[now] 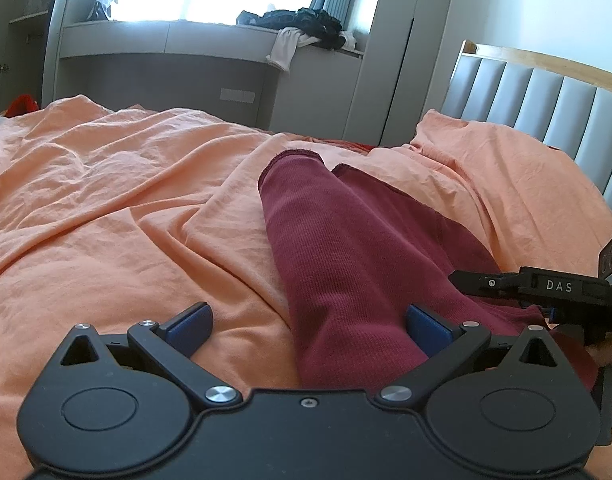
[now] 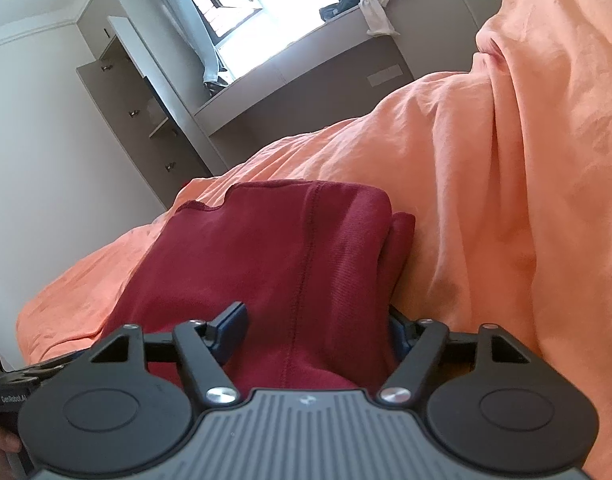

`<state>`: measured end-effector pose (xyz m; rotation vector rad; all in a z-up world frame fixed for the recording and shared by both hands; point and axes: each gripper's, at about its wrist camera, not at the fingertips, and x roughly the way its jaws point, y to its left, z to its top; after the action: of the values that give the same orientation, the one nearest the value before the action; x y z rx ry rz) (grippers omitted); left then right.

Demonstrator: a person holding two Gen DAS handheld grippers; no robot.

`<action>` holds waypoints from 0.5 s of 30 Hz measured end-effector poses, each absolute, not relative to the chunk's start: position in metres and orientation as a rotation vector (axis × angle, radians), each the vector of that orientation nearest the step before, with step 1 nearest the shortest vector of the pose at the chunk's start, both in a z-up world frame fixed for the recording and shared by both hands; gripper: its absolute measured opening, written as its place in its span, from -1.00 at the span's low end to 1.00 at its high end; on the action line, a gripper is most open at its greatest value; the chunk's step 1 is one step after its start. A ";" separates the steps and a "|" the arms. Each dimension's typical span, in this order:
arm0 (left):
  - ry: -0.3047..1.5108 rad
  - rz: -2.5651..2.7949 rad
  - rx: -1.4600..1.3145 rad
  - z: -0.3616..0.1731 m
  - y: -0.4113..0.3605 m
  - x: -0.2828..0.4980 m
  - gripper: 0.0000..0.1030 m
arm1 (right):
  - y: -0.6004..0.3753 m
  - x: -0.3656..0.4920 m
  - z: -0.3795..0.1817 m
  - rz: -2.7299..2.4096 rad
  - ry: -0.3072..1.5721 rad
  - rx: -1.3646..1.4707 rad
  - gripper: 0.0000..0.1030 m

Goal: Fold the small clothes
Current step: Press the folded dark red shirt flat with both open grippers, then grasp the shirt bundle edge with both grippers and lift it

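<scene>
On the bed, a dark red garment lies on the orange sheet. It is made of ribbed knit cloth and is folded into a long, narrow shape. In the left wrist view it runs from the near edge away toward the padded grey headboard. Its far end shows two hemmed edges, one beside the other.

The left gripper is low over the sheet and its jaws are spread wide. The left blue pad rests over bare orange sheet. The right blue pad lies against the near end of the red cloth. The pads do not pinch anything.

The right gripper is at the near end of the same garment. A thick fold of the red cloth, with a stitched seam running along it, sits between its jaws. The left pad is on top of the cloth, and the other pad is mostly hidden behind the edge of the fold. The jaws are rather wide apart, and I cannot tell if they already press the cloth.

Beside the garment the orange sheet rises in a big crumpled fold. Behind the bed, on the ledge under the bright window, there is a pile of dark and white clothes.
</scene>
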<state>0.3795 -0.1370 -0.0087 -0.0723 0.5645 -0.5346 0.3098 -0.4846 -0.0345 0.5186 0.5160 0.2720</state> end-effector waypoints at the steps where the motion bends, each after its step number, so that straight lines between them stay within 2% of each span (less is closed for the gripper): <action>1: 0.571 -0.535 -0.072 -0.008 -0.137 0.380 0.99 | -0.485 0.310 -0.035 0.271 0.517 0.520 0.46; 4: 0.591 -0.542 -0.069 -0.005 -0.138 0.382 0.97 | -0.485 0.311 -0.037 0.264 0.517 0.526 0.46; 7: 0.613 -0.563 -0.067 -0.002 -0.139 0.383 0.85 | -0.483 0.310 -0.039 0.256 0.513 0.529 0.46; 10: 0.627 -0.592 -0.074 0.001 -0.140 0.381 0.63 | -0.482 0.309 -0.039 0.247 0.511 0.539 0.46; 12: 0.634 -0.615 -0.085 0.002 -0.141 0.380 0.39 | -0.482 0.309 -0.039 0.244 0.509 0.539 0.44; 15: 0.653 -0.636 -0.112 0.004 -0.141 0.379 0.16 | -0.480 0.306 -0.037 0.233 0.500 0.533 0.34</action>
<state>0.3794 -0.1413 0.0040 -0.1118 0.6525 -0.6359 0.3059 -0.4799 -0.0371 0.5330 0.4996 0.2330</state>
